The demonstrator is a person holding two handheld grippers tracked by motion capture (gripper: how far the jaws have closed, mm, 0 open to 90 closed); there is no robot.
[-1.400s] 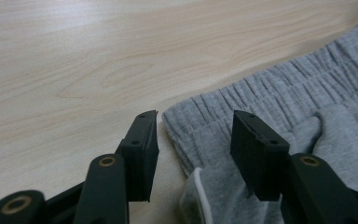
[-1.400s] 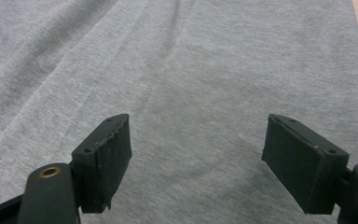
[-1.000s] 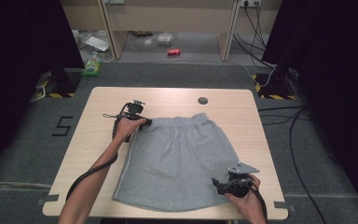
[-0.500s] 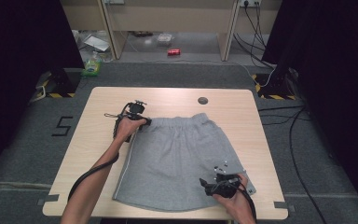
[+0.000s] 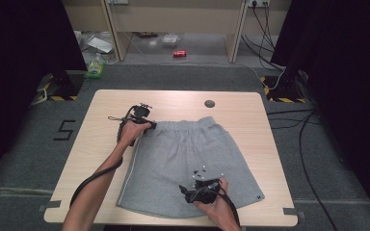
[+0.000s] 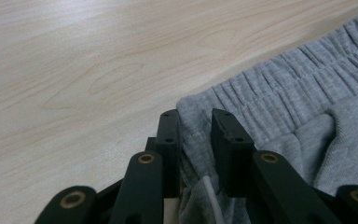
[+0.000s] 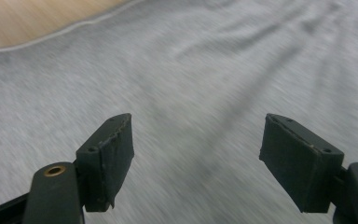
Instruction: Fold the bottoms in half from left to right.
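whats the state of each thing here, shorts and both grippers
grey shorts: spread flat on the table, waistband at the far side, one waistband corner bunched between jaws
left gripper: jaws have just been closing, now shut on that waistband corner
right gripper: open, nothing between the jaws, over the lower part of the shorts

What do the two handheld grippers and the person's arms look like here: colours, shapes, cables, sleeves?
Both are black. The left gripper has two flat rectangular fingers on linkage bars with brass-coloured rivets; a black cable trails along the forearm. The right gripper has blocky, wedge-shaped fingers with scuffed edges and, in the high view, a grey three-cornered plate with white dots on top. Both forearms are bare, with no sleeves visible.
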